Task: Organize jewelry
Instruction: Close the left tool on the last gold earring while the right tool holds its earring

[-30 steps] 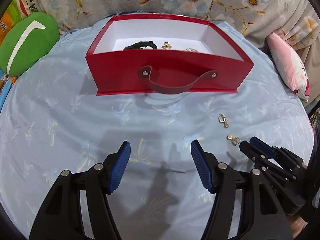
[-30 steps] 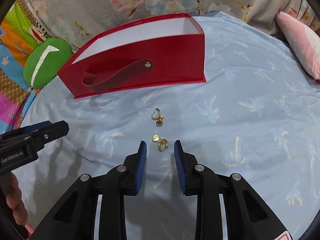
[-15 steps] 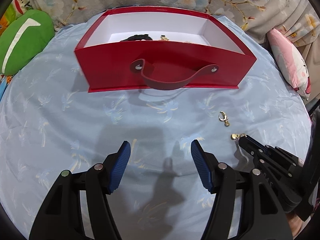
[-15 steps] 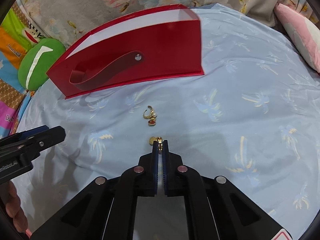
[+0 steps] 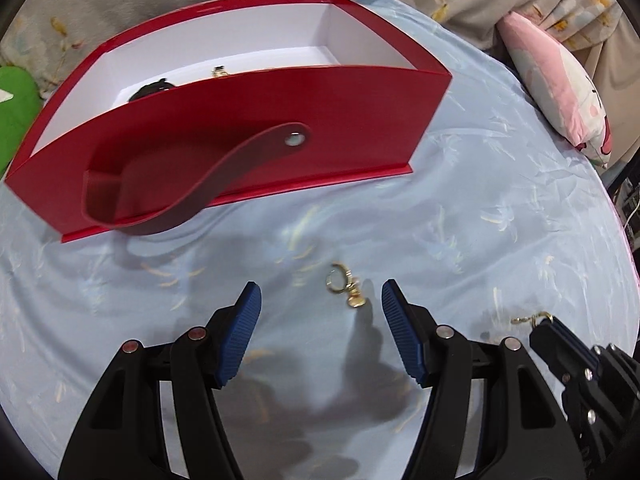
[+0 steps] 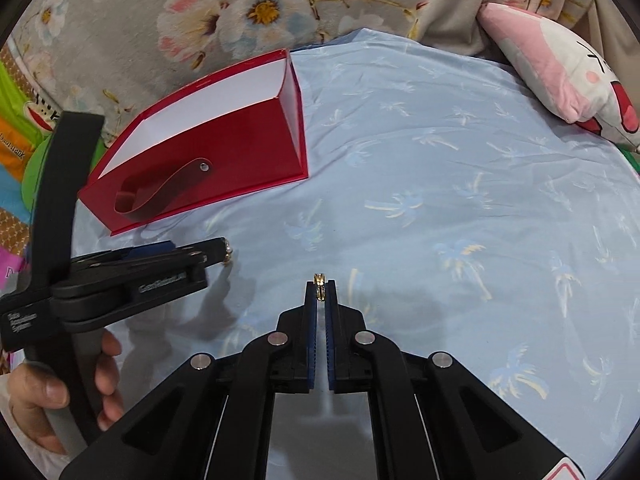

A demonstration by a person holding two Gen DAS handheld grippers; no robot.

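Note:
A red box (image 5: pixel 248 128) with a white inside and a dark red strap handle stands on the blue cloth; a black band (image 5: pixel 150 90) and a gold piece (image 5: pixel 219 71) lie in it. A gold earring (image 5: pixel 344 286) lies on the cloth between the tips of my open left gripper (image 5: pixel 322 312). My right gripper (image 6: pixel 319 292) is shut on a second gold earring (image 6: pixel 319 280), also seen in the left wrist view (image 5: pixel 534 317). The box (image 6: pixel 208 148) shows at the left in the right wrist view, with the left gripper (image 6: pixel 216 254) in front of it.
The table is round, covered by a light blue palm-print cloth (image 6: pixel 460 200). A pink and white plush (image 6: pixel 560 76) lies at the right edge, a green cushion (image 5: pixel 16 112) at the left. A floral blanket (image 6: pixel 260 12) hangs behind.
My right gripper closed on one earring and lifted it off the cloth. My left gripper moved right and forward, so the other earring now lies between its open fingers.

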